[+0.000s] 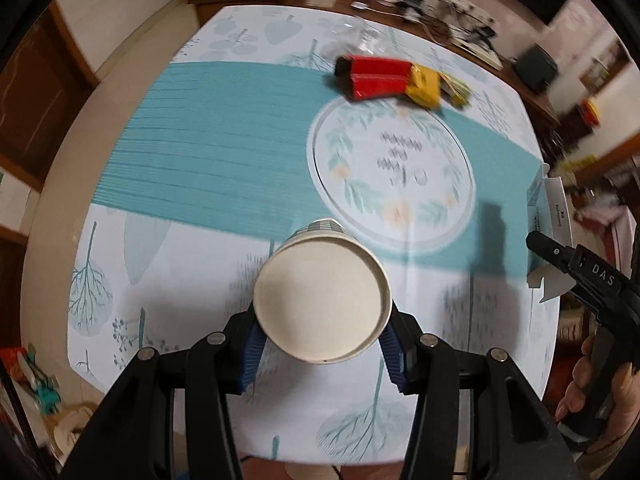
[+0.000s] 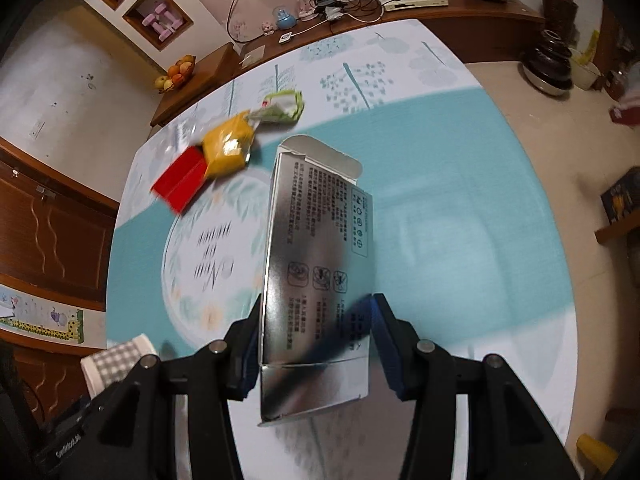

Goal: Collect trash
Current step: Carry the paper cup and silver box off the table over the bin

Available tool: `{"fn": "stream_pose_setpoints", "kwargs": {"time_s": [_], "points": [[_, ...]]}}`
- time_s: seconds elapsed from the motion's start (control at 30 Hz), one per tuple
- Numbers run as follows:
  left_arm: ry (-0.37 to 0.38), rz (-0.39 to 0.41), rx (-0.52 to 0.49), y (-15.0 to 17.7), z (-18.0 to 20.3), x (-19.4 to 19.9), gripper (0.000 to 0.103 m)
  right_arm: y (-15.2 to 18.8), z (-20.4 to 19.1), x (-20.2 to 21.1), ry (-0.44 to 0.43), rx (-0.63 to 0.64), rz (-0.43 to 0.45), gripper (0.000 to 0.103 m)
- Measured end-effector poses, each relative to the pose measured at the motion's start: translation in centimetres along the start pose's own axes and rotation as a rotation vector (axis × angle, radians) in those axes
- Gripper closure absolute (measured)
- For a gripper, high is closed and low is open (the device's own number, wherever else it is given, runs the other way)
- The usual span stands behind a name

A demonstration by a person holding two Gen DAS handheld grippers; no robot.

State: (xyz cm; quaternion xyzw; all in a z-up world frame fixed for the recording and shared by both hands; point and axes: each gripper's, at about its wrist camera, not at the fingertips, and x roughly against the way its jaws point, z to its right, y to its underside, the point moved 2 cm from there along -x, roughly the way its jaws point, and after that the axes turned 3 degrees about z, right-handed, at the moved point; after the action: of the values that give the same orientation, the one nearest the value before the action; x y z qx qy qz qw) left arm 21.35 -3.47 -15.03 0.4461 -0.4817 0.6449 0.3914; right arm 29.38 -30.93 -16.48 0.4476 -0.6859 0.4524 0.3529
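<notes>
Trash was held in both grippers above the table (image 1: 200,152): a paper cup (image 1: 322,295) clamped by the left gripper (image 1: 322,354), a silver carton (image 2: 316,264) by the right gripper (image 2: 316,354). Both were gripped firmly, probably for carrying away. A red box (image 1: 376,78) and yellow wrapper (image 1: 424,86) were left lying.

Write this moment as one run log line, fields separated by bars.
left gripper: shut on paper cup | right gripper: shut on silver box

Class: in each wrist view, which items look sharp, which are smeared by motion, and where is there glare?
Left wrist: paper cup crisp, red box and tablecloth smeared. Right wrist: silver carton fairly sharp with sheen and a dark reflection, yellow packet blurred.
</notes>
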Motion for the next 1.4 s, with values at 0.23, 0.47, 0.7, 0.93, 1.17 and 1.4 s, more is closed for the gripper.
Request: {"fn": "stream_pose_setpoints", "kwargs": {"time_s": [0.23, 0.47, 0.7, 0.93, 1.17, 1.4], "points": [[0.087, -0.022, -0.162, 5.4, -0.8, 2.0, 0.054, 9.6, -1.3, 5.0, 0.040, -0.069, 0.067, 0.054], [0.130, -0.035, -0.345, 11.7, -1.3, 4.8, 0.054, 19.9, -2.7, 8.7, 0.075, -0.165, 0.132, 0.054], [0.163, -0.093, -0.448, 18.0, -1.5, 6.2, 0.054, 28.4, -3.3, 10.8, 0.102, -0.183, 0.069, 0.054], [0.167, -0.139, -0.457, 23.2, -1.5, 6.2, 0.054, 34.6, -3.3, 10.6, 0.113, -0.122, -0.041, 0.053], [0.152, -0.189, -0.418, 28.0, -0.8, 3.4, 0.054, 38.1, -2.5, 8.7, 0.111, -0.031, -0.133, 0.053], [0.061, -0.217, -0.409, 32.2, -0.8, -3.9, 0.054, 40.1, 0.3, 2.9, 0.104, -0.030, -0.224, 0.053]]}}
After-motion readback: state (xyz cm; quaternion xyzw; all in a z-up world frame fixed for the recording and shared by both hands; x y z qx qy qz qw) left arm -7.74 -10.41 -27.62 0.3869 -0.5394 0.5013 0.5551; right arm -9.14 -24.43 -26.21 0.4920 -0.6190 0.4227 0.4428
